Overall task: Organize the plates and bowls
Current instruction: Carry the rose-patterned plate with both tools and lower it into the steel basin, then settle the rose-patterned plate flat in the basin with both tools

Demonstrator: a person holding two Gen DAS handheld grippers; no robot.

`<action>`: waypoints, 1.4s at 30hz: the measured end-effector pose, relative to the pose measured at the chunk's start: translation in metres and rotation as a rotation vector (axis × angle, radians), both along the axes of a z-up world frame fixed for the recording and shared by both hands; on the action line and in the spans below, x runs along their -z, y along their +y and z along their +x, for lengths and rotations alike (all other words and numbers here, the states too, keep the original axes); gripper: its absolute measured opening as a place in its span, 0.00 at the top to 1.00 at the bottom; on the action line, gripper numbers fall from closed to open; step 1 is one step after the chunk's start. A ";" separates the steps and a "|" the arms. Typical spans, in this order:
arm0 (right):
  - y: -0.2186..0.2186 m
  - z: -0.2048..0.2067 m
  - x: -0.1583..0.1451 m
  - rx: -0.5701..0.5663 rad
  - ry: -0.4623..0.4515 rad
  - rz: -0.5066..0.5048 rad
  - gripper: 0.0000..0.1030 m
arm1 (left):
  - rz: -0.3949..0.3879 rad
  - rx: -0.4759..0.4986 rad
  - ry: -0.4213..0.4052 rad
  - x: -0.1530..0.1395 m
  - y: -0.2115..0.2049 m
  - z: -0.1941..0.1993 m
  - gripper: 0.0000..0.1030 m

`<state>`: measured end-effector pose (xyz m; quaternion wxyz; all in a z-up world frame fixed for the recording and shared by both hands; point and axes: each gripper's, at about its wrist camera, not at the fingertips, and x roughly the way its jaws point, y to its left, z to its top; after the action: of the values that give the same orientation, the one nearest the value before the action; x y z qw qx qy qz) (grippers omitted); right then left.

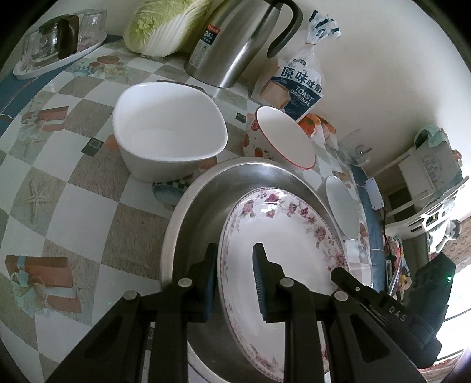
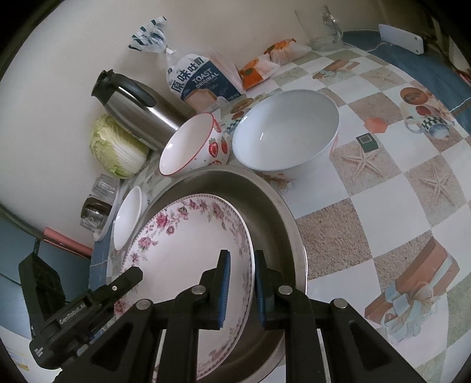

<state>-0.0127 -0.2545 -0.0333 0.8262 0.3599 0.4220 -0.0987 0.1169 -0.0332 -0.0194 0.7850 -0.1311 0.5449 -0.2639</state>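
Observation:
A floral-rimmed white plate (image 1: 282, 244) (image 2: 188, 250) lies inside a large steel plate (image 1: 206, 212) (image 2: 265, 206) on the table. My left gripper (image 1: 235, 282) straddles the floral plate's left rim, jaws partly apart, not clearly clamping it. My right gripper (image 2: 240, 282) is closed on the plate's right rim, one pad on each side. A big white bowl (image 1: 167, 132) (image 2: 285, 129), a strawberry bowl (image 1: 282, 138) (image 2: 191, 144) and a small white bowl (image 1: 343, 206) (image 2: 128, 218) stand behind.
A steel thermos (image 1: 235, 41) (image 2: 135, 109), a cabbage (image 1: 164, 26) (image 2: 117, 150), a toast bag (image 1: 297, 85) (image 2: 200, 79) and snack packets (image 2: 265, 64) line the wall. A tray of glasses (image 1: 56, 41) (image 2: 97, 206) sits at the table's far end.

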 end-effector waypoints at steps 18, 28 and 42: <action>0.005 0.006 0.001 -0.007 0.027 -0.030 0.84 | 0.064 0.006 -0.015 0.003 -0.010 0.000 0.78; 0.015 0.012 -0.001 -0.036 0.065 -0.152 0.84 | 0.132 0.023 -0.048 0.002 -0.017 -0.002 0.78; 0.024 0.019 -0.003 -0.079 0.110 -0.326 0.82 | 0.251 0.050 -0.115 0.004 -0.030 -0.004 0.75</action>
<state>0.0065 -0.2305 -0.0300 0.8525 0.1985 0.4589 -0.1527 0.1130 -0.0630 -0.0234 0.8183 -0.0029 0.5311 -0.2200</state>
